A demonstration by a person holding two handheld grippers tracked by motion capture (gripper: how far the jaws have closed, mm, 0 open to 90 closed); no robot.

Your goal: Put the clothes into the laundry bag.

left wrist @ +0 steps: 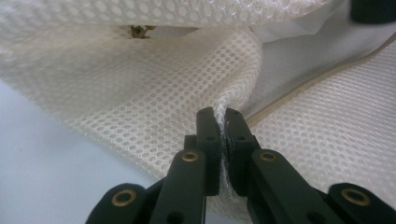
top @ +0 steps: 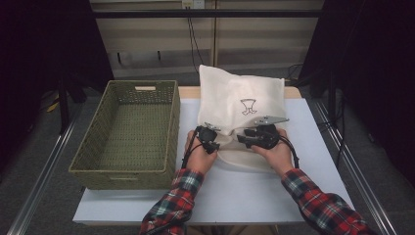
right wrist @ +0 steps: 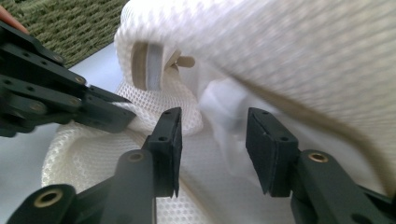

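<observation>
Two grippers work the near edge of the white mesh laundry bag [top: 242,110] on the table [top: 254,191]: the left gripper [left wrist: 220,122] pinches a fold to anchor it, while the right gripper [right wrist: 212,137] stands open, ready to grab beside it.

Looks like lab or recording studio, not home. White board [top: 235,196] set as work surface on wooden table [top: 188,91], framed by metal rails [top: 39,186] running along floor at both sides. Black curtains [top: 372,49] closing off left and right. Dark crossbar [top: 205,13] overhead, cables [top: 193,39] hanging down pale back wall toward socket strip at top. Grey carpet floor. Woven green basket [top: 128,134] at board's left edge, staged as prop.
</observation>
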